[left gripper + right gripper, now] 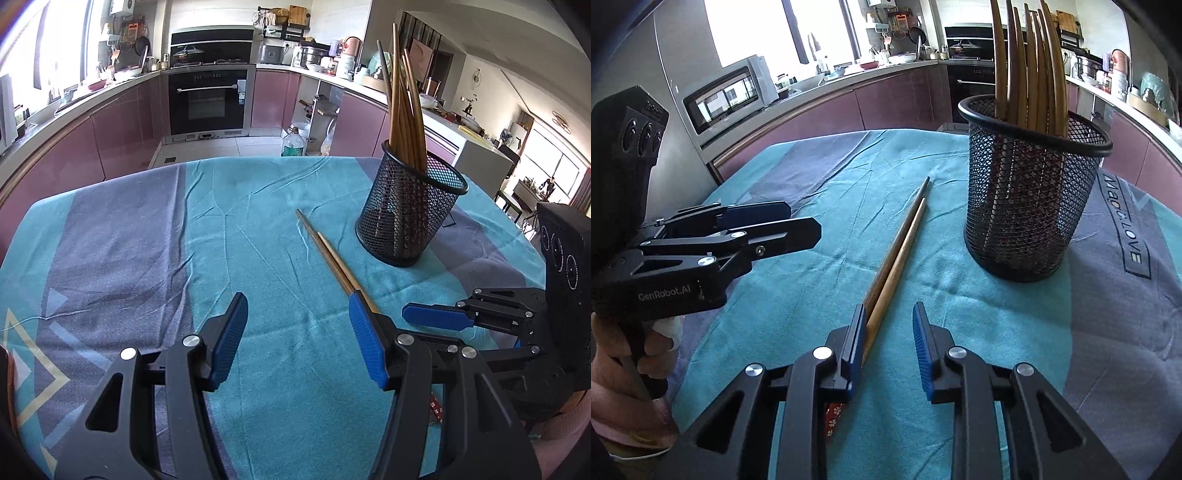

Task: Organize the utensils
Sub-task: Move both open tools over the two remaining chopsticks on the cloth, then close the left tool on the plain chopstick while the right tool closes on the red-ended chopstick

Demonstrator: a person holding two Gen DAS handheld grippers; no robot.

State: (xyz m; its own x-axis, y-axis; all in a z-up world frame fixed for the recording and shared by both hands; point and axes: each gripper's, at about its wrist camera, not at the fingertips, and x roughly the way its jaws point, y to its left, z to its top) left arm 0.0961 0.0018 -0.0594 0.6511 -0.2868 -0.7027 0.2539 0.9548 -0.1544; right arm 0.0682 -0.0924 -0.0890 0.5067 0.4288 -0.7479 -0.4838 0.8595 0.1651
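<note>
Two wooden chopsticks point(328, 254) lie side by side on the teal and grey tablecloth point(147, 240); they also show in the right wrist view point(897, 251). A black mesh holder point(410, 218) stands upright just right of them with several chopsticks in it; it also shows in the right wrist view point(1030, 192). My left gripper point(297, 339) is open and empty above the cloth, its right finger over the chopsticks' near end. My right gripper point(889, 343) is open, low, with its left finger beside the chopsticks' near part. Each gripper shows in the other's view: right point(439, 317), left point(783, 225).
The table stands in a kitchen with purple cabinets point(122, 125), an oven point(208, 99) and cluttered counters beyond the far edge. A microwave point(731, 96) sits at the left. A water bottle point(293, 142) stands on the floor behind the table.
</note>
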